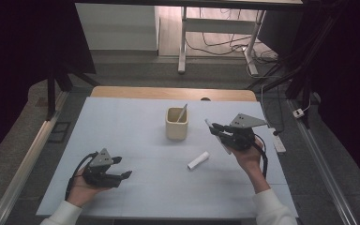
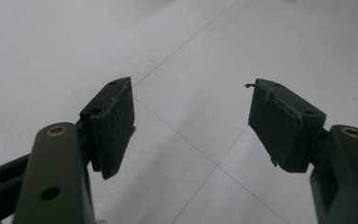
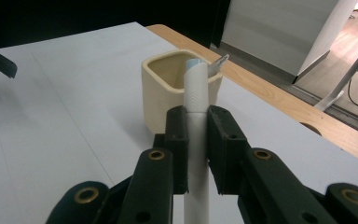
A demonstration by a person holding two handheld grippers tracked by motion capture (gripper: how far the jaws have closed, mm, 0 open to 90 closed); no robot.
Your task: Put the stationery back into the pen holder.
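Note:
A cream square cup (image 1: 176, 123) stands mid-table with a thin grey stick (image 1: 182, 112) leaning in it. My right gripper (image 1: 215, 129), just right of the cup, is shut on a white pen (image 1: 207, 123). In the right gripper view the jaws of the right gripper (image 3: 196, 119) clamp the white pen (image 3: 196, 88), whose tip points up toward the cup (image 3: 163, 93) and the stick (image 3: 219, 62). A short white cap-like tube (image 1: 198, 160) lies loose on the table. My left gripper (image 1: 123, 167) rests open at the front left; the left gripper (image 2: 191, 93) has nothing between its pads (image 2: 116, 126).
The white table sheet (image 1: 122, 126) ends at a wooden strip (image 1: 168, 93) at the back. A white power strip (image 1: 278, 140) lies off the right edge. Desk legs and cables stand on the floor beyond. A tip of the left gripper (image 3: 0, 63) appears far left in the right gripper view.

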